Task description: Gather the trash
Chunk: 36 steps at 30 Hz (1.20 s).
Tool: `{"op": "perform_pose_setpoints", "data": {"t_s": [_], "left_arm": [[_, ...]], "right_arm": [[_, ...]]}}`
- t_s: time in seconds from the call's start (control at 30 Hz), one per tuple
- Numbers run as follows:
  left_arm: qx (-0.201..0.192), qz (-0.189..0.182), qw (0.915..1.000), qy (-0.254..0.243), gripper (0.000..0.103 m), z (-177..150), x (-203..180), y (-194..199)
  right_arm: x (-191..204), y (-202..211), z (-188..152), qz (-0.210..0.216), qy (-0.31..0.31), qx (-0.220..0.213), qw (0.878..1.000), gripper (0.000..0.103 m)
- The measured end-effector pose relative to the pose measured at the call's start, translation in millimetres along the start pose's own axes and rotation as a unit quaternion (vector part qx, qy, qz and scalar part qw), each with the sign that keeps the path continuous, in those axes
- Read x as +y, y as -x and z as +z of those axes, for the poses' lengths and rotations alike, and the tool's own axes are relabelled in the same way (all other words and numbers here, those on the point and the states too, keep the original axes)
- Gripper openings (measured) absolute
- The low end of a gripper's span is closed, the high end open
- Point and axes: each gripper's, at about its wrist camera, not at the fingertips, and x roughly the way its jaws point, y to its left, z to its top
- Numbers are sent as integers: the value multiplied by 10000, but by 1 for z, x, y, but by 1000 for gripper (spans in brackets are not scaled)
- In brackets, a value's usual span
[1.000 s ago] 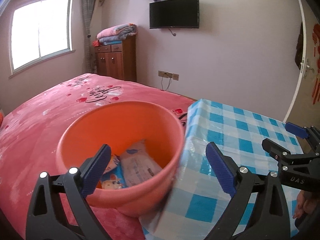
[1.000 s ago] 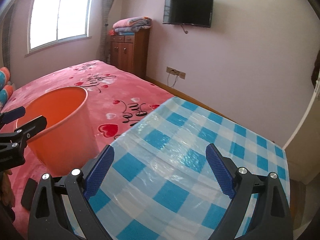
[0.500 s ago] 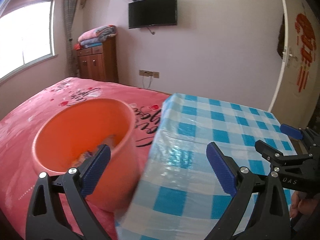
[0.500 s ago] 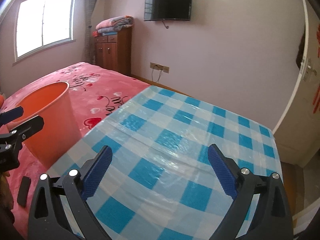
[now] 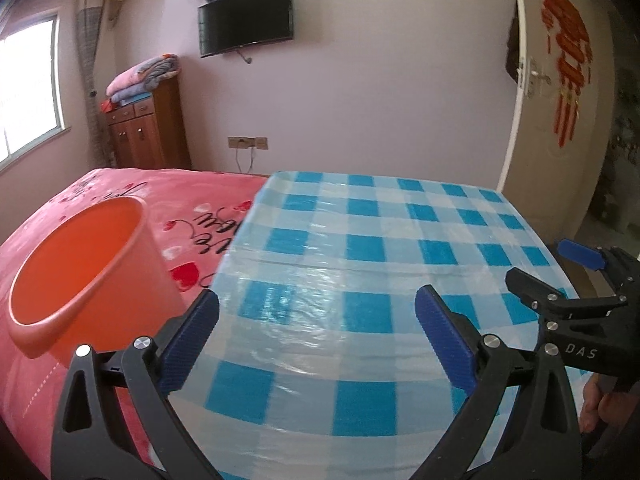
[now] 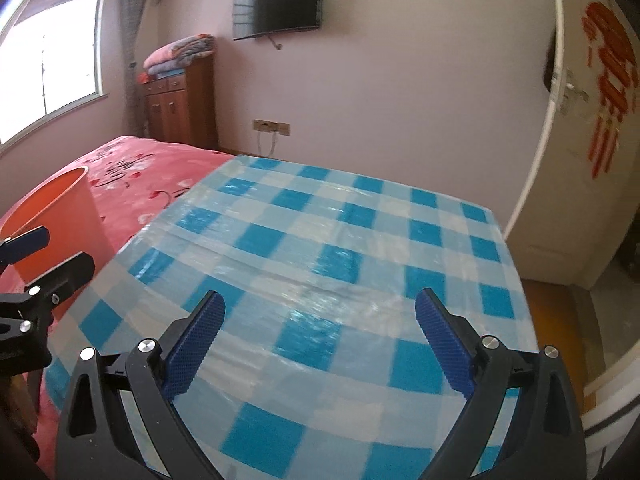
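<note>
Blue-checked plastic-covered table [image 5: 360,264] lies bare ahead of both spread, empty grippers; round orange plastic bucket [image 5: 84,276] stands left of the left gripper [image 5: 316,336], farther from the right gripper [image 6: 320,340].

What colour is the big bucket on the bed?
Orange. The bucket shows best in the left wrist view, standing on the pink bedspread.

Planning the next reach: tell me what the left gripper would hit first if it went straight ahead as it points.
Most likely the blue checked tablecloth: the open left gripper points across it, with the orange bucket off to its left. Depth is unclear.
</note>
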Motion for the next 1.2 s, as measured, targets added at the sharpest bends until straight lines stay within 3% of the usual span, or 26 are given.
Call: {"op": "perform_pose_setpoints", "data": {"t_s": [0.53, 0.97, 1.2], "left_arm": [[370, -423, 9972, -496, 99, -20, -81, -21], [494, -694, 9950, -512, 99, -33, -111, -18], [326, -598, 9962, -544, 99, -30, -114, -3]], "right_arm": [[-73, 21, -52, -519, -692, 237, 9960, 95], [-102, 59, -74, -772, -1030, 129, 9916, 95], [-109, 80, -77, -887, -1126, -17, 9897, 95]]}}
